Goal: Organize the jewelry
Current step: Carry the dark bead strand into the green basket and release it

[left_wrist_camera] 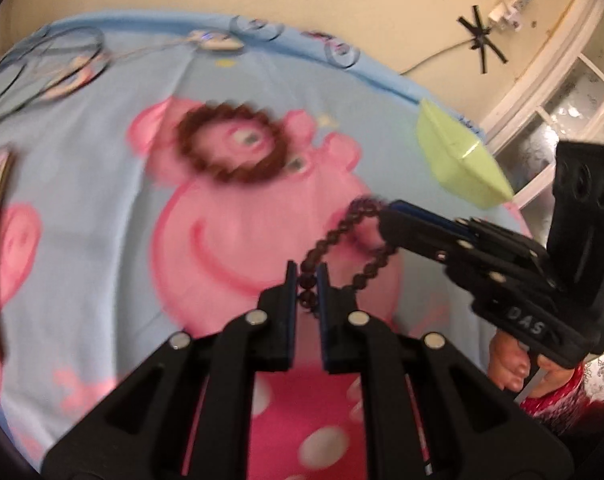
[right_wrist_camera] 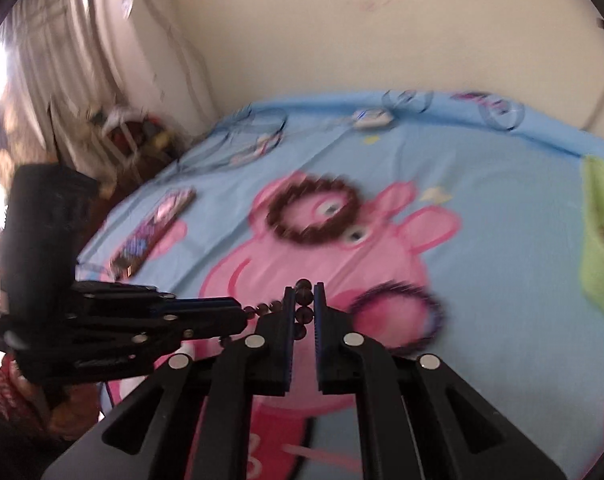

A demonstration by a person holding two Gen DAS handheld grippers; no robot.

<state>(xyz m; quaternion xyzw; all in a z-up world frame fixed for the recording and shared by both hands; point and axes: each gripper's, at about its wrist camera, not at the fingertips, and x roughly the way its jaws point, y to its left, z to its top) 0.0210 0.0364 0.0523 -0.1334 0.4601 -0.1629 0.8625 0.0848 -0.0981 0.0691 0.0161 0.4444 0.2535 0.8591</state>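
Observation:
A dark bead bracelet (left_wrist_camera: pixel 334 236) hangs stretched between both grippers above the cartoon-pig bedsheet (left_wrist_camera: pixel 101 184). My left gripper (left_wrist_camera: pixel 308 276) is shut on one end of its loop. My right gripper (left_wrist_camera: pixel 382 216) comes in from the right and is shut on the other end. In the right wrist view the beads (right_wrist_camera: pixel 304 284) sit between the right gripper's (right_wrist_camera: pixel 304 294) pads, and the left gripper (right_wrist_camera: pixel 241 314) reaches in from the left. A brown bead bracelet (left_wrist_camera: pixel 229 144) (right_wrist_camera: pixel 314 210) lies flat on the sheet farther back. A dark purple bracelet (right_wrist_camera: pixel 436 308) lies just right of my right fingers.
An open light-green box (left_wrist_camera: pixel 462 160) (right_wrist_camera: pixel 602 240) stands at the sheet's right edge with something brownish inside. A long shiny hair clip (right_wrist_camera: pixel 153 232) lies at the left. Thin hoops (left_wrist_camera: pixel 61 60) and a small pale piece (left_wrist_camera: pixel 217 42) lie along the far edge by the wall.

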